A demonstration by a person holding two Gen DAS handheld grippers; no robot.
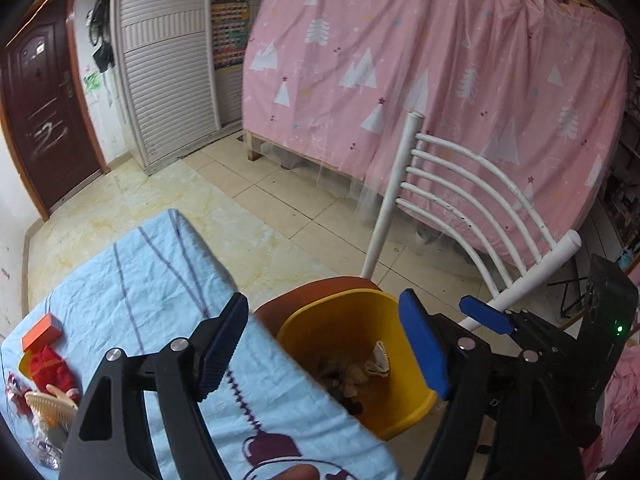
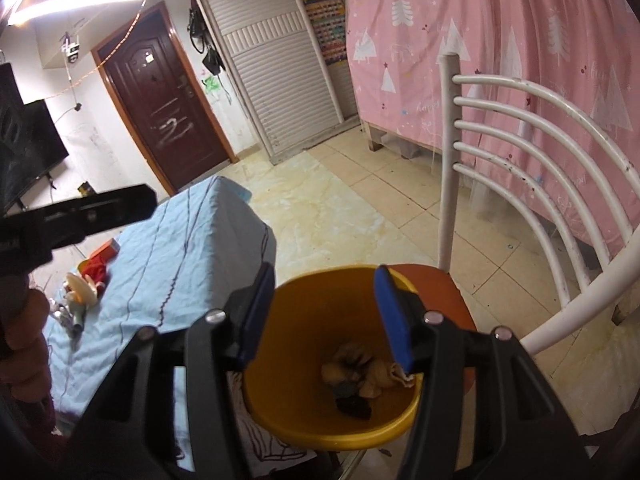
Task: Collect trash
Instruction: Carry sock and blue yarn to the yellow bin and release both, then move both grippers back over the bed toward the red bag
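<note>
Both your grippers hang over the yellow bin (image 2: 332, 360), which sits on the brown seat of the white chair (image 2: 532, 152) pulled up just beside the near edge of the desk (image 1: 160, 280). That placement looks deliberate: with the bin right at the desk's edge, you only have to carry a piece across a short gap before dropping it.

Your right gripper (image 2: 324, 316) points down into the bin's mouth with its jaws partly open and nothing between the pads. Your left gripper (image 1: 320, 344) is wider apart, one finger over the desk's blue cloth and the other over the bin's rim; it holds nothing either. Empty jaws over the bin suggest a drop is done, or that you are simply parked there.

In the bin lies a small heap of trash (image 2: 360, 376): crumpled pale scraps on top and a few dark pieces under them, all at the bottom, with plenty of room above.

What seems left to collect is at the far left corner of the desk: an orange box (image 1: 40, 332), something red and crumpled (image 1: 52, 368) just beside it, a pale comb-like thing (image 1: 50, 402), and some clear wrappers at the very edge, too blurred to name. They are well apart from the bin, so your left gripper, nearer that side, looks the better one to send.
</note>
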